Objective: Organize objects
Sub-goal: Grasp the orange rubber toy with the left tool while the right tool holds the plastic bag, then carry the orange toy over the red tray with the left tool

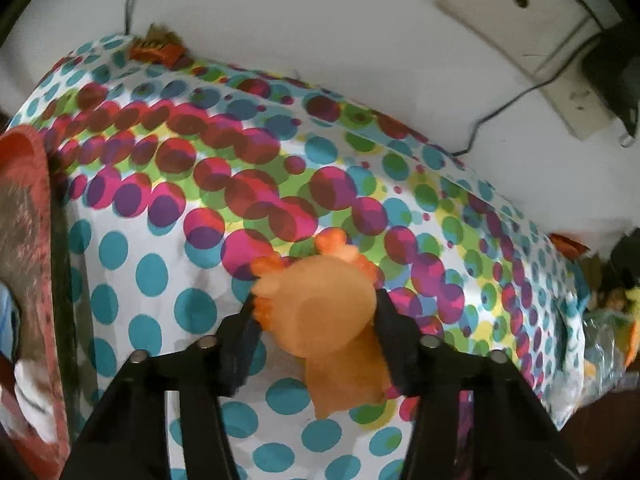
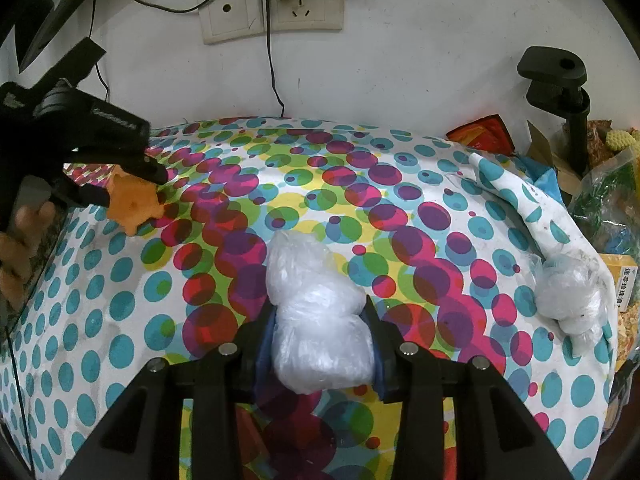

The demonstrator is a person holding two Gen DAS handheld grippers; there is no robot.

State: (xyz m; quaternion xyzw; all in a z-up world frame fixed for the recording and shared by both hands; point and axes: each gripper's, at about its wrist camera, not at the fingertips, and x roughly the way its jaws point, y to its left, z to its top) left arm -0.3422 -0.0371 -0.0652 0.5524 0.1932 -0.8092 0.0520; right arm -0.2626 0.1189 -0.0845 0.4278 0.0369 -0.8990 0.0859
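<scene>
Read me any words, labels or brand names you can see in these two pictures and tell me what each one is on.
Yellow box at the right edge: Chinese characters, too small to read reliably.
Left claw body: raised lettering, blurred, unreadable.
Orange wrapper at the back edge: print too blurred.
Red packet: no readable text.

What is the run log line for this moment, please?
left gripper: shut on orange toy | right gripper: shut on plastic bundle | second plastic bundle: on dotted cloth
</scene>
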